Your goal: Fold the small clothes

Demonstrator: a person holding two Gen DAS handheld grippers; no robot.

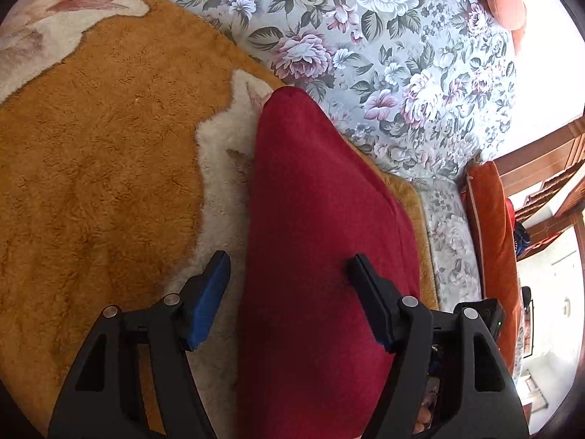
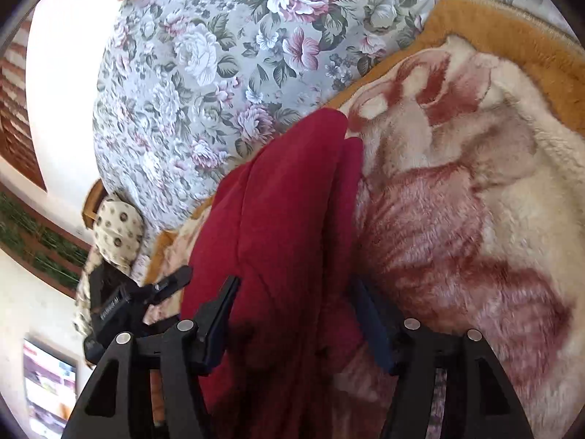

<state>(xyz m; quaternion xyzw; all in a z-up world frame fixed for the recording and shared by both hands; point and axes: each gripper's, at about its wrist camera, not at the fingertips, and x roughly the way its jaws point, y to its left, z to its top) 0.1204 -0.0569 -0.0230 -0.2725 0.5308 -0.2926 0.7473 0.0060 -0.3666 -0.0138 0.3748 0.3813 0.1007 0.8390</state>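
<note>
Red cloth (image 1: 321, 241) lies in a folded strip on the blanket (image 1: 102, 168) — both the left gripper (image 1: 289, 267) and right gripper (image 2: 292, 292) straddle it, jaws apart, likely releasing the fold.

A bed under a floral sheet (image 1: 384, 58) carries a plush ochre blanket (image 1: 102, 168) (cream and reddish flower pattern), and on that blanket lies a dark red garment (image 1: 321, 219), folded lengthwise.
</note>
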